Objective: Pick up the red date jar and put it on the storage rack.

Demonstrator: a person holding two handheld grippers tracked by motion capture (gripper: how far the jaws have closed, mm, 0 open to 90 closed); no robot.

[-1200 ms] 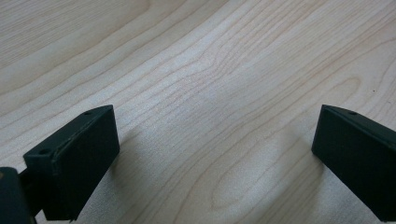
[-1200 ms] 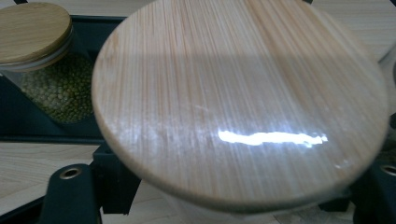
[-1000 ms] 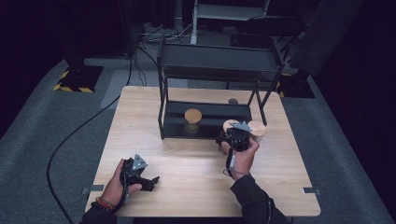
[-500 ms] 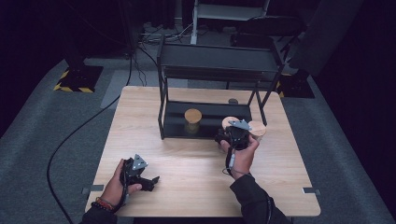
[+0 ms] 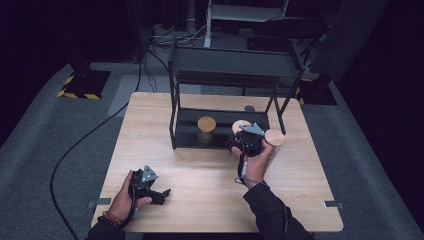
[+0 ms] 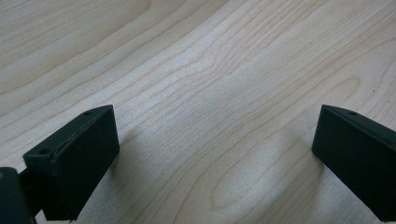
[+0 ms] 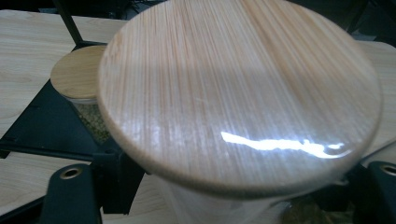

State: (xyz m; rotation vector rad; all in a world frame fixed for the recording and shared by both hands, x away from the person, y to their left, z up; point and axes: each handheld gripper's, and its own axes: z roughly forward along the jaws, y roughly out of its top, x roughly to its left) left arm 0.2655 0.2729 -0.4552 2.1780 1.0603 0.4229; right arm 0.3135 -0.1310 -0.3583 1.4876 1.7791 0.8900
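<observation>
High view first: almost nothing has changed over the last second. The right tool (image 5: pixel 248 141) sits at the same spot by the front edge of the rack (image 5: pixel 235 70), and the left tool (image 5: pixel 148 186) rests as before on the table (image 5: pixel 200 170) near the person's side. That stillness suggests the right hand has finished closing on a jar and is pausing before the next move, whether that is a lift or a slide into the rack (which of the two I cannot tell from these pictures).

In the right gripper view, the right tool's jaws are drawn in against the glass body of a jar (image 7: pixel 210 205) just under its wide wooden lid (image 7: pixel 238 93); the grip looks firm and the jar seems upright. This jar stands at the rack's front right, partly over its lower shelf (image 5: pixel 225 135). A second jar (image 5: pixel 206 128) stands farther left on that shelf, and a third (image 5: pixel 274 138) just right of the hand, outside the rack post.

In the left gripper view, the left tool's jaws stand wide apart over bare wood, holding nothing.
</observation>
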